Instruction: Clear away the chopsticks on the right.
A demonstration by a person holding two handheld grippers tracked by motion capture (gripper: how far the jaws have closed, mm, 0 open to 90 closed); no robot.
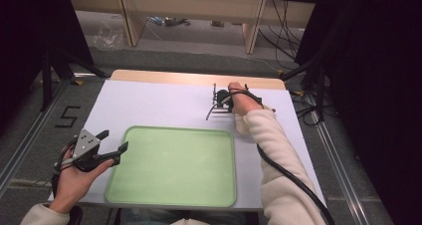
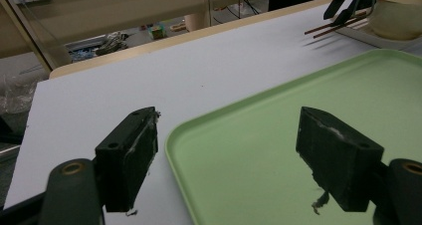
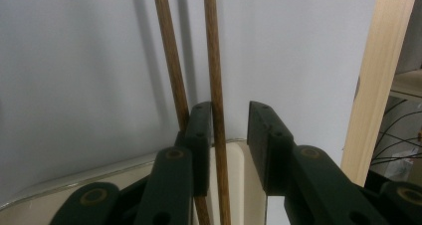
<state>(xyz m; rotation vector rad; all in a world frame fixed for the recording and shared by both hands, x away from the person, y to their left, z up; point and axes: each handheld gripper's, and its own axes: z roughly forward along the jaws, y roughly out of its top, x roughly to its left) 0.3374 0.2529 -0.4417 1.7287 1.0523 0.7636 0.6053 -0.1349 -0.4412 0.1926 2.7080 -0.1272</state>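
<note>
At the far right of the white table [image 1: 149, 103], the right gripper [image 3: 231, 130] straddles two thin brown wooden chopsticks [image 3: 213, 60] resting on a cream-coloured dish [image 3: 239, 170].

One stick runs between its black jaws, against the left jaw, with a gap to the right jaw, so the pads do not clamp it; the other stick passes outside the left jaw. Both sticks jut past the dish rim over the table. The left gripper [image 1: 112, 146] hovers at the near-left corner of the pale green plastic tray [image 1: 171, 202], jaws wide apart with nothing between them.
</note>
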